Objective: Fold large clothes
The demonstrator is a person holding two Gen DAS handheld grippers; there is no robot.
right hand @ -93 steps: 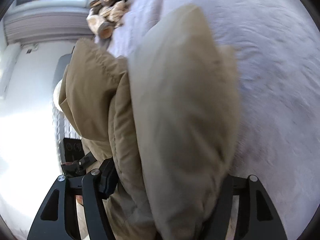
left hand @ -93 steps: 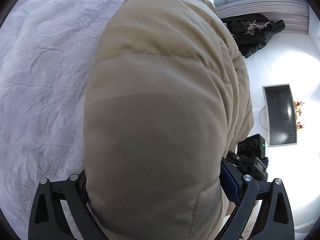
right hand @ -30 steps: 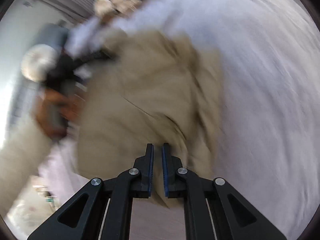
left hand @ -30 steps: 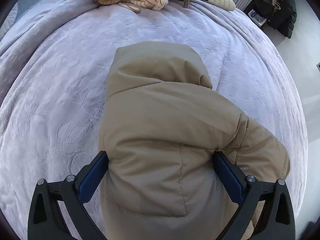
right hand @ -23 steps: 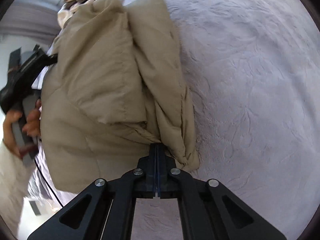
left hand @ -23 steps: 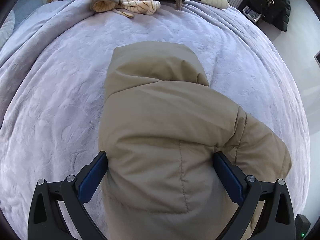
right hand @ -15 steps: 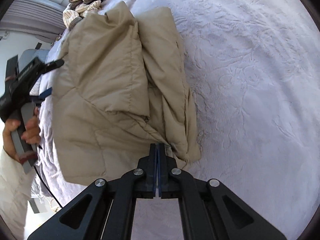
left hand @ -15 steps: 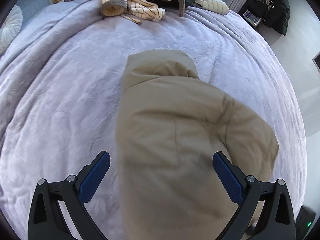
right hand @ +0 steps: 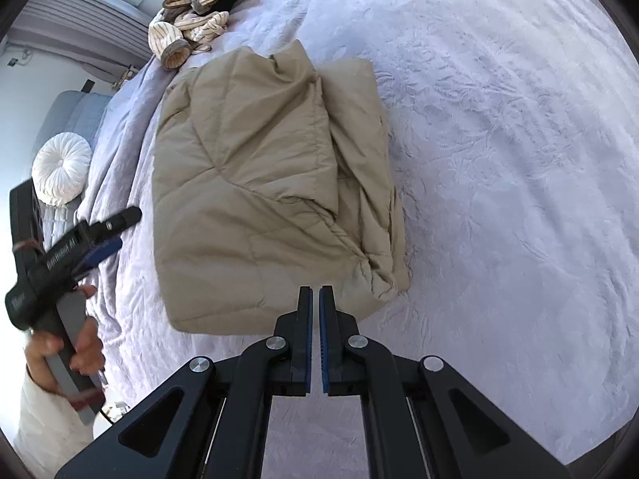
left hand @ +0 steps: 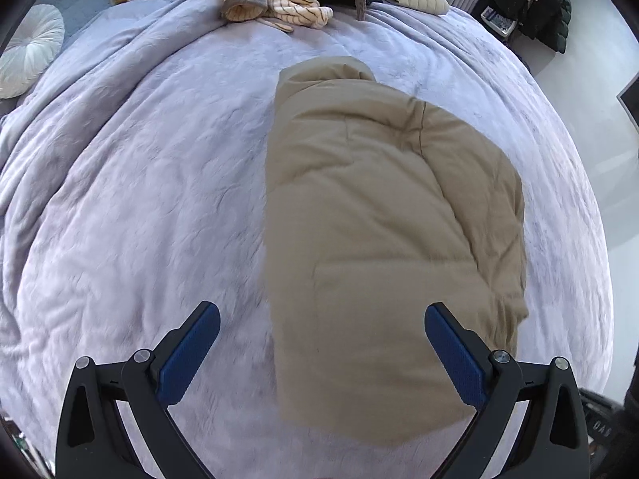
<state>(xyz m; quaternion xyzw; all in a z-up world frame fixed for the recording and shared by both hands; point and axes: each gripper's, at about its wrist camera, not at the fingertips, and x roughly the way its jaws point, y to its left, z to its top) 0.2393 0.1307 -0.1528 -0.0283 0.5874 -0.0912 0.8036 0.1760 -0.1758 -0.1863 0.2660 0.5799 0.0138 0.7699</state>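
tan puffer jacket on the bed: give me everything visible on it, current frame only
The tan puffer jacket is quilted and padded, with a matte woven-looking shell and stitched seams. It lies folded into a thick, roughly rectangular bundle on the lavender bedspread, one panel lapped over the top and bunched layers along one edge with a puckered corner. Its hood end points toward the striped clothes pile. Nothing grips it: the left tool is open above it, the right tool shut and clear.
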